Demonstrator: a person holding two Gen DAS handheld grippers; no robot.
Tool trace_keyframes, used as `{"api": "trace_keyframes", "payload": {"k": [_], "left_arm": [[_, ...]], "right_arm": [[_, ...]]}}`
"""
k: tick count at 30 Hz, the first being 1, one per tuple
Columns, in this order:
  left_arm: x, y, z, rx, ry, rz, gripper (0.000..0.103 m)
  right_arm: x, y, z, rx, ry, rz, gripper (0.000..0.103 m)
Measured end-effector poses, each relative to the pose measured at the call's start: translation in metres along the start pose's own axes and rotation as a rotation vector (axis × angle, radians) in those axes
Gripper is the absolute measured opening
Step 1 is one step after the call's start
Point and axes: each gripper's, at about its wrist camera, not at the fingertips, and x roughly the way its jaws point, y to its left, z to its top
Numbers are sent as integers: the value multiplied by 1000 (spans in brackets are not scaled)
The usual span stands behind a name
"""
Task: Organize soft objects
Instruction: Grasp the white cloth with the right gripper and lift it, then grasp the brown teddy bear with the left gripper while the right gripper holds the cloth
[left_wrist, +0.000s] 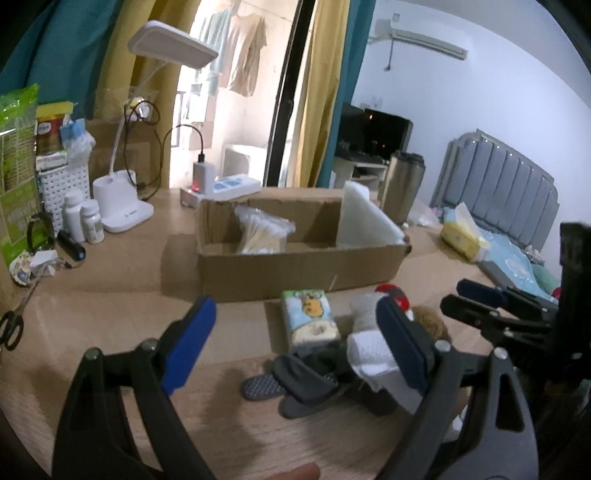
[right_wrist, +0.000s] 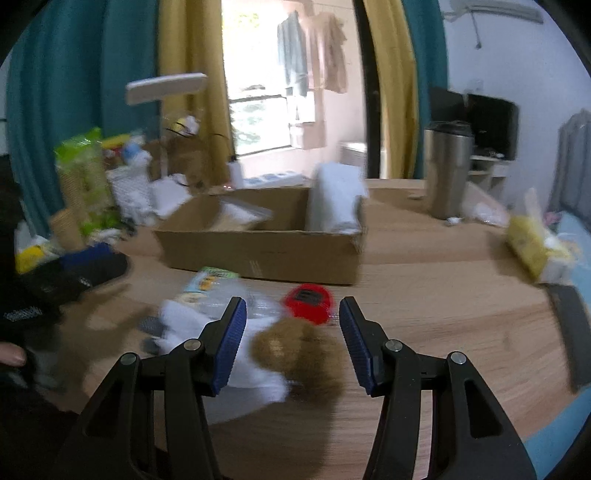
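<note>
Soft things, a loose heap of them, are lying on the pale wood-grain surface (left_wrist: 110, 295) just in front of the long brown cardboard box (left_wrist: 295, 266), and both tongs are hanging over that heap with nothing in them.

The right tongs (right_wrist: 291, 343) are standing open, their blue pads framing the round brown fuzzy plush (right_wrist: 295, 354) without touching it. Judging from that, the plush is the pick in hand. It is sitting half on a crumpled white cloth (right_wrist: 258, 376), so the pads should be closing on the plush alone, low on its body; otherwise the cloth may be coming along. A small red plastic object (right_wrist: 306, 301) is lying just behind, close enough to get nudged.

The left tongs (left_wrist: 295, 343) are open wide, over the dark grey dotted-sole slipper socks (left_wrist: 295, 380) and beside the printed green-and-blue tissue pack (left_wrist: 310, 314).

Farther out, the box is showing a clear bag of pale sticks (left_wrist: 262, 229) in one compartment and a white foam block (left_wrist: 365, 221) at the right end; the space between them is looking free, a sensible place for the plush.
</note>
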Motion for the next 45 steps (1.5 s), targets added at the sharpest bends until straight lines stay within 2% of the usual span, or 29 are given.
{"api": "trace_keyframes", "payload": {"k": [6,8,12,14,15,18,21,25,32,34,41,45], "left_arm": [[2,2,-8,-2,26,5,90],[3,3,-11,1,44,10,90],[11,6,-20,-4,106,10,89],[13,10,-23,-24,127,10,89],[13,11,-25,-31,134,8,89],[15,11,-27,-32,148,9,89],[15,8,-28,-24,142,2,89],[18,0,-28,7,151,3,89],[31,-26,-30,98,193,-34,89],[37,-30,-31,104,211,-45,89],[54,-46,-36,148,282,-78,89],[61,-47,-36,142,294,-68,89]], "right_arm": [[11,33,-5,-55,54,153,55],[14,42,-7,-86,68,157,55],[36,48,-17,-118,151,130,55],[46,43,-22,-89,181,113,53],[47,41,-23,-74,181,119,47],[41,35,-18,-61,148,103,24],[33,28,-13,-40,106,123,13],[24,23,-5,-31,62,143,9],[-21,-4,22,55,-150,180,9],[-25,-10,27,53,-179,171,9],[-5,-25,16,33,-80,109,9],[13,-27,-1,-29,30,73,10]]}}
